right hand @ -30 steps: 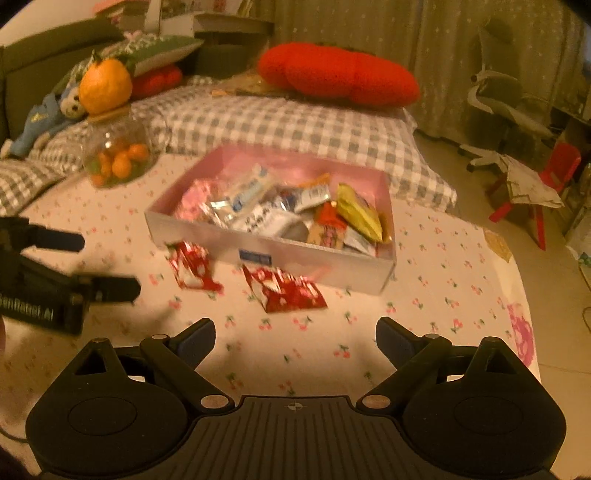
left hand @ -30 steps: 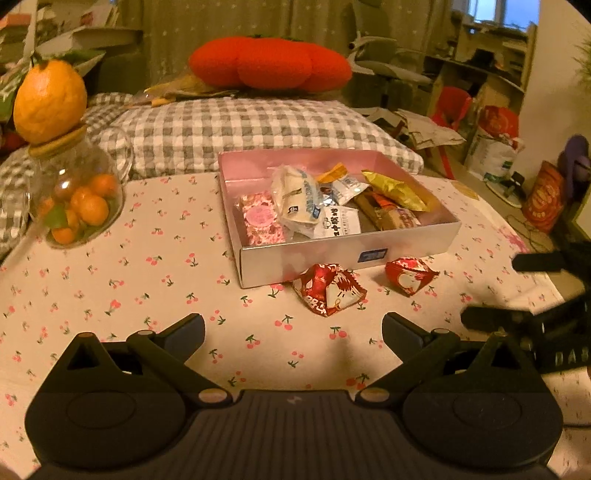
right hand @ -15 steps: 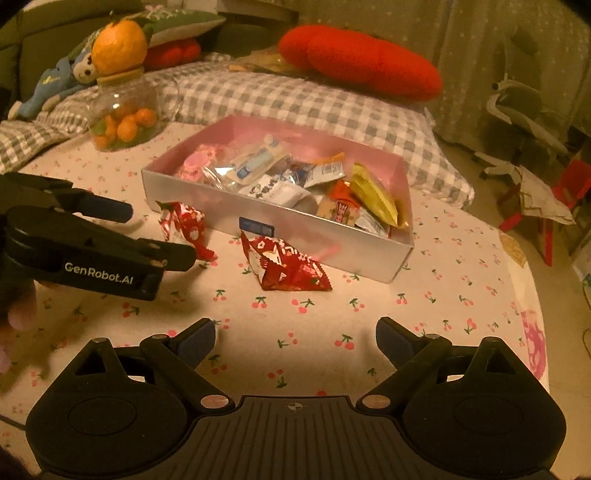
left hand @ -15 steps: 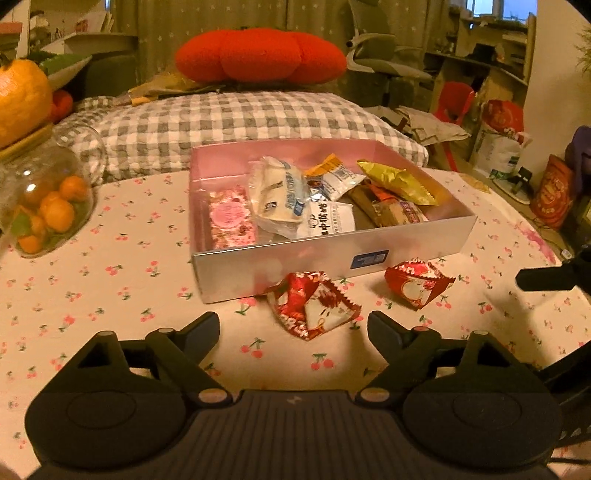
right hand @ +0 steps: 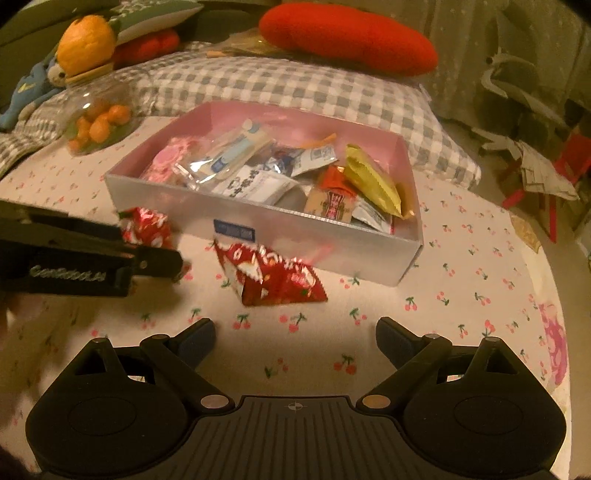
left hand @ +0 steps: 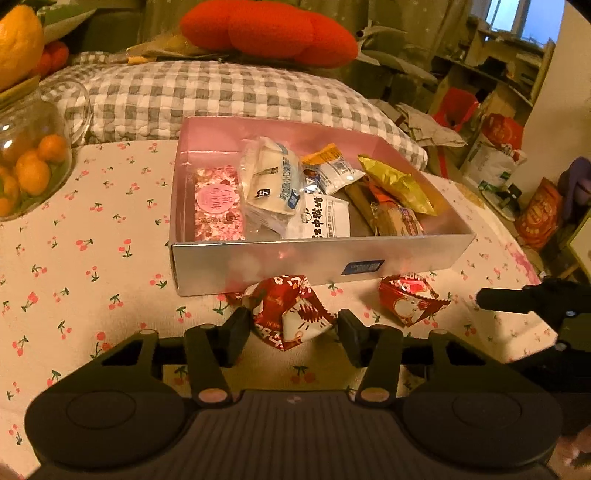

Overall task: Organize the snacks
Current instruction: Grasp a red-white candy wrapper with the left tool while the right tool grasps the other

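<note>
A silver box (left hand: 317,258) with a pink inside holds several wrapped snacks and also shows in the right wrist view (right hand: 310,240). Two red snack packets lie on the cherry-print cloth in front of it. My left gripper (left hand: 291,332) has its fingers on either side of the left red packet (left hand: 291,310), closing in but not pressing it. The other red packet (left hand: 410,299) lies to the right. My right gripper (right hand: 295,341) is open and empty, just short of that packet (right hand: 269,273). In that view the left gripper (right hand: 147,251) reaches the left packet (right hand: 147,227).
A glass jar of small oranges (left hand: 26,162) with an orange on top stands at the left. A grey checked cushion (left hand: 221,92) and a red cushion (left hand: 266,29) lie behind the box. The table edge falls away at the right (right hand: 554,295).
My left gripper has moved forward to the left red packet and its fingers have narrowed around it. My right gripper has moved closer to the other red packet.
</note>
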Demonstrator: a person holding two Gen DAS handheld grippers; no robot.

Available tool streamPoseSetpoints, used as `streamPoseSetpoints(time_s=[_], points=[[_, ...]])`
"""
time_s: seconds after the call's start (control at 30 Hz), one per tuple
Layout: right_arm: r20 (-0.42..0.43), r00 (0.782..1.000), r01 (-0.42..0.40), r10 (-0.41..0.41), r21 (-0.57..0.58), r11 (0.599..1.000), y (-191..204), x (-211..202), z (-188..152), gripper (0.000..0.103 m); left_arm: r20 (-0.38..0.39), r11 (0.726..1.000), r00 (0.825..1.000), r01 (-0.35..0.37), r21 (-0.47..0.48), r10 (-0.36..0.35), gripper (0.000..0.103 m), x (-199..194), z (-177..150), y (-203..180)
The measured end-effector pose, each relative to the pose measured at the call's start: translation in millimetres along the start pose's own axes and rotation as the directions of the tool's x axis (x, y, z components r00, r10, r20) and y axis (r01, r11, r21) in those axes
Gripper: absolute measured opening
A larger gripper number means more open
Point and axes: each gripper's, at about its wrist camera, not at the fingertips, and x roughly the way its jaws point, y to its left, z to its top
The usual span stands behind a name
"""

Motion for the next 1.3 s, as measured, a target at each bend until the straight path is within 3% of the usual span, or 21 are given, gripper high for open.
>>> streamPoseSetpoints(time_s=[0.77, 0.83, 1.0, 1.3], points=[[-0.005, 1.000, -0.021, 0.022, 0.115, 0.993, -8, 27, 20, 0.093, -0.042, 0.999, 0.999, -0.006, -0.049, 0.004, 0.043, -33, -12, 34], [0.008, 1.000, -0.022, 0.021, 0.112, 0.994, -6, 28, 21, 0.089, -0.043, 0.999, 0.999, -0.006, -0.048, 0.004, 0.043, -34, -12, 34], [0.029, 0.999, -0.039, 0.036, 0.094, 0.995, 1, 25, 25, 0.056, -0.046, 0.999, 0.999, -0.003, -0.037, 0.001, 0.043, -33, -12, 32], [0.016, 0.998, -0.054, 0.053, 0.141, 0.988, -7, 18, 22, 0.042, -0.051, 0.999, 0.999, 0.003, -0.043, -0.005, 0.041, -36, -13, 32]])
